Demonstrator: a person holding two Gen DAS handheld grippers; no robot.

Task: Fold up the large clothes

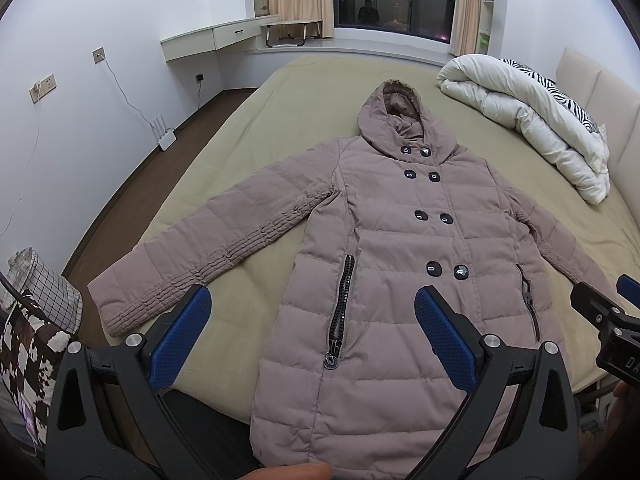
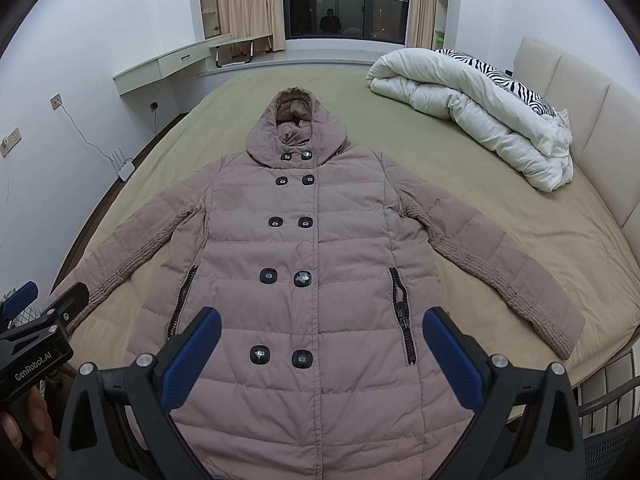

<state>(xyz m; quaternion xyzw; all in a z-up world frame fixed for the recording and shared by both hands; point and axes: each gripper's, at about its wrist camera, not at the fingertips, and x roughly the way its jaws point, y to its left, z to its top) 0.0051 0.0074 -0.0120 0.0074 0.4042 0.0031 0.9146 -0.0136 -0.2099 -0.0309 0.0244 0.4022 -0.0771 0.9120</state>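
Observation:
A long dusty-pink hooded puffer coat [image 1: 392, 248] [image 2: 304, 248] lies face up on the bed, buttoned, hood toward the window, both sleeves spread outward. Its hem hangs over the near bed edge. My left gripper [image 1: 312, 340] is open above the coat's lower left part, with nothing between its blue pads [image 1: 180, 344]. My right gripper [image 2: 320, 356] is open over the lower front, near the bottom buttons, also holding nothing. Each gripper shows at the edge of the other's view: the right gripper [image 1: 616, 320] and the left gripper [image 2: 36, 332].
The bed [image 1: 256, 128] has an olive sheet. A rolled white duvet [image 1: 532, 120] and a zebra-print pillow [image 2: 504, 76] lie at the far right by the headboard [image 2: 576, 92]. A patterned bag [image 1: 36, 328] stands on the floor at left. A router [image 1: 166, 136] and cables sit by the wall.

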